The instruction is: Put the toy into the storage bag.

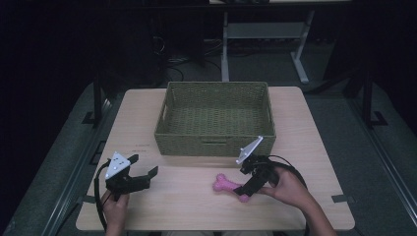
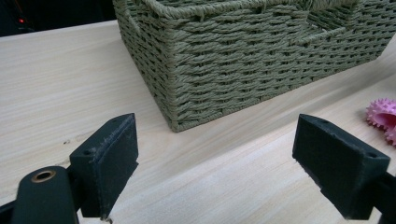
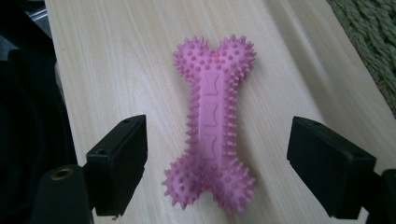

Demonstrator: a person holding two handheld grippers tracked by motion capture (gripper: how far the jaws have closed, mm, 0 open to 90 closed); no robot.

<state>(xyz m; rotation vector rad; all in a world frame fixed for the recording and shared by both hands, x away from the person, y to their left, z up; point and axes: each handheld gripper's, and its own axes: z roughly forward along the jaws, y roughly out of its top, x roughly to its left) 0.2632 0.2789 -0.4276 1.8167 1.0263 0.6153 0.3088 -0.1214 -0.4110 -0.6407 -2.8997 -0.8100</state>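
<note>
Pale wooden desk (image 1: 196,206), dark surroundings. Right gripper (image 3: 217,172) stands wide open and empty, straddling the pink spiked bone toy (image 3: 212,126) lying flat between its jaws — apparently lined up to grasp. Left gripper (image 2: 217,165), equally open and empty, faces the woven basket (image 2: 261,60) ahead.

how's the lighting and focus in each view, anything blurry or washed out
High view: dim, dark surroundings, table lit, basket soft. Left gripper view: bright, basket weave sharp, pale tabletop slightly washed. Right gripper view: pink bone toy crisp, soft shadow beside it.
</note>
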